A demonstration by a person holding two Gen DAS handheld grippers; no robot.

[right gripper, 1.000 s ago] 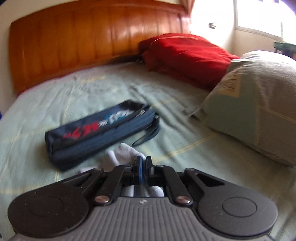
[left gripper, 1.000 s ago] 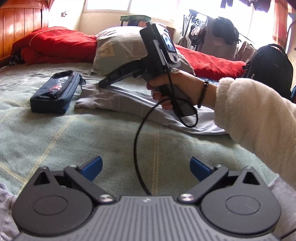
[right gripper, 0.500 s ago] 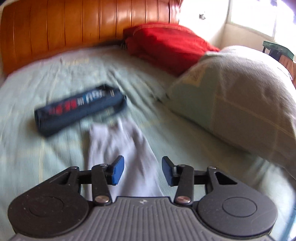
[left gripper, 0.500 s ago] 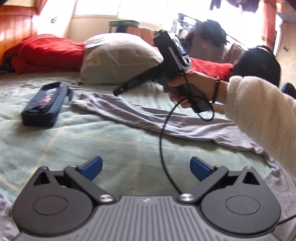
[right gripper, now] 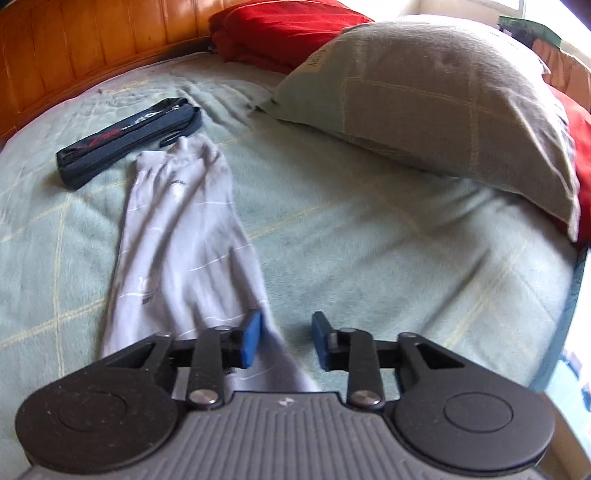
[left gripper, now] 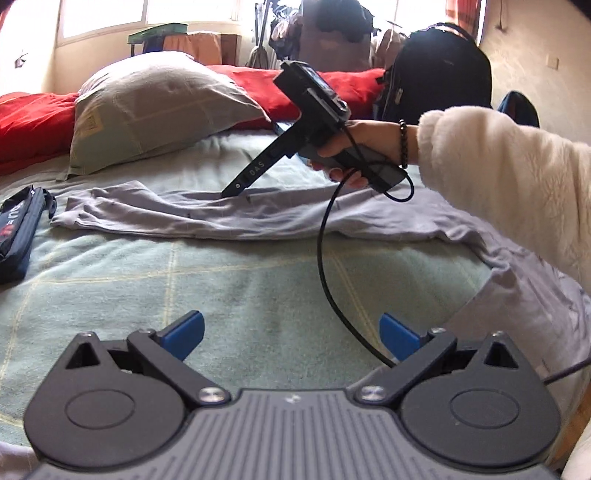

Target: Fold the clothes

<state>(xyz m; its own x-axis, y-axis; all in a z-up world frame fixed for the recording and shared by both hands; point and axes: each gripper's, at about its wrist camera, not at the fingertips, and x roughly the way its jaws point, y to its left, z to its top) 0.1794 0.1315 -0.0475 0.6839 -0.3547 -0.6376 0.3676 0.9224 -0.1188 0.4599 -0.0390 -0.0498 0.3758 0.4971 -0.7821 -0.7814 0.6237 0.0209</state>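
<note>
A light grey garment lies stretched out long across the green checked bed cover; in the right wrist view the garment runs from the pouch toward me. My left gripper is open above bare bed cover, short of the cloth. My right gripper is open over the garment's near part, holding nothing. In the left wrist view a hand in a cream fleece sleeve holds the right gripper, tips touching or just above the cloth.
A navy zip pouch lies by the garment's far end. A large grey-green pillow and red bedding sit toward the wooden headboard. A black backpack stands beyond the bed.
My right gripper let go of the garment's end, opened, and drew back along the cloth. The garment now lies laid out long. My left gripper stayed open.
</note>
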